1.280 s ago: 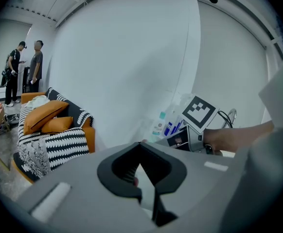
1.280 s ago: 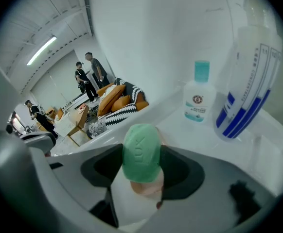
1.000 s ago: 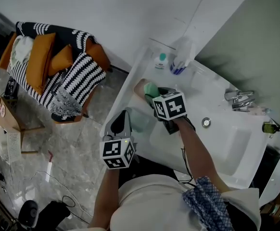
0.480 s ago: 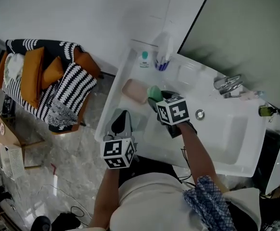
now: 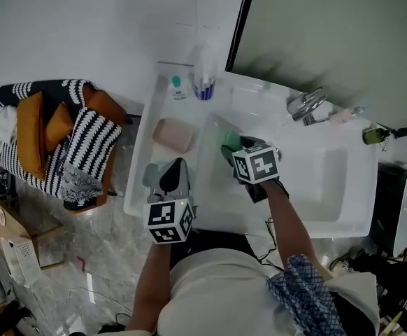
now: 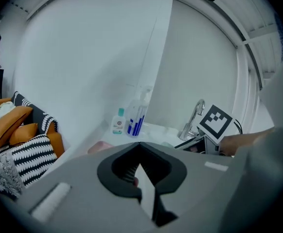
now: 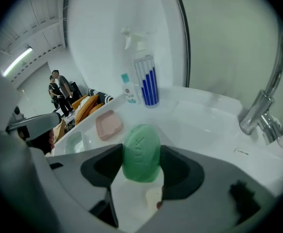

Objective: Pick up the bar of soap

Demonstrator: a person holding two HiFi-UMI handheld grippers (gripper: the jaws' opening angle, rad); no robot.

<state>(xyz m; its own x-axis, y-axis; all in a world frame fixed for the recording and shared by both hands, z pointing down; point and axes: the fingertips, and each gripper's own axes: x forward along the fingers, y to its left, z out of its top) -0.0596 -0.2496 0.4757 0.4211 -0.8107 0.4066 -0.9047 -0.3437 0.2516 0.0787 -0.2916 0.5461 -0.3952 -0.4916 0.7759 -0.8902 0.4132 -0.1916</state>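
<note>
The green oval bar of soap (image 7: pixel 141 153) stands on edge between the jaws of my right gripper (image 7: pixel 141 160), which is shut on it. In the head view the bar of soap (image 5: pixel 231 140) and the right gripper (image 5: pixel 230 147) hang over the left end of the white sink basin (image 5: pixel 315 180). A pink soap dish (image 5: pixel 173 135) lies to their left on the counter with nothing in it. My left gripper (image 5: pixel 175 176) hovers over the counter's front left, jaws together and holding nothing.
A pale green dish (image 5: pixel 150 175) sits beside the left gripper. A spray bottle (image 5: pixel 204 75) and a small bottle (image 5: pixel 178 88) stand at the counter's back. The faucet (image 5: pixel 307 107) is at the back right. An armchair with cushions (image 5: pixel 50 138) stands on the floor to the left.
My right gripper has carried the soap to the right, away from the pink dish and out over the basin. The left gripper has stayed in place.
</note>
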